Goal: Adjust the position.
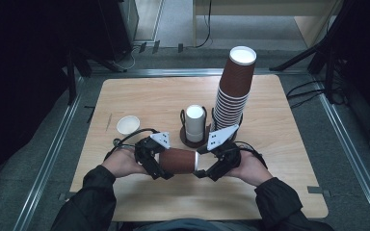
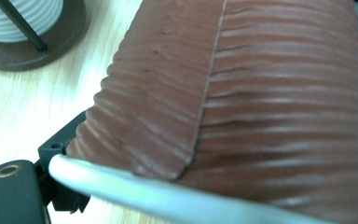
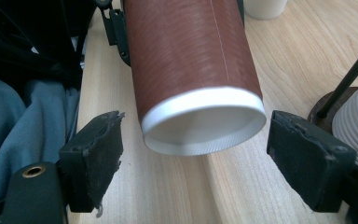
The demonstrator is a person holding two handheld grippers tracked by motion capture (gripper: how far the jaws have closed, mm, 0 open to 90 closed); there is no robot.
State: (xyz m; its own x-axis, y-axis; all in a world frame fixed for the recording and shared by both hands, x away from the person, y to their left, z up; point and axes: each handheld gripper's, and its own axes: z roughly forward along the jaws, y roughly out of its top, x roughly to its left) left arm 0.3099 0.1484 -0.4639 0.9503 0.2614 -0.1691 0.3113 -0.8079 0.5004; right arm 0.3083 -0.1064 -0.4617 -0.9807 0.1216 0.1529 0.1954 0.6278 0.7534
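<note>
Two tongs meet near the desk (image 1: 270, 192) front. Left tongs (image 1: 160, 166) grip the brown cup (image 1: 177, 160), held sideways; its far wall is hidden. Right tongs (image 3: 193, 158) stand wide around its white end, not touching. Farther off, the cup stack (image 1: 233, 91) rises.

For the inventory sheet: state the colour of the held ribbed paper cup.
Brown ribbed paper cup, white base rim; clearest in the right gripper view.

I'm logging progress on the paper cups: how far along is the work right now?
Done: one white cup sits upside down in its wire holder, and a tall brown cup stack stands in the next. In hand: the left tongs grip a brown ribbed cup sideways; the right tongs are open around its white bottom end. Left: that cup, plus the small white cup loose on the table.
</note>
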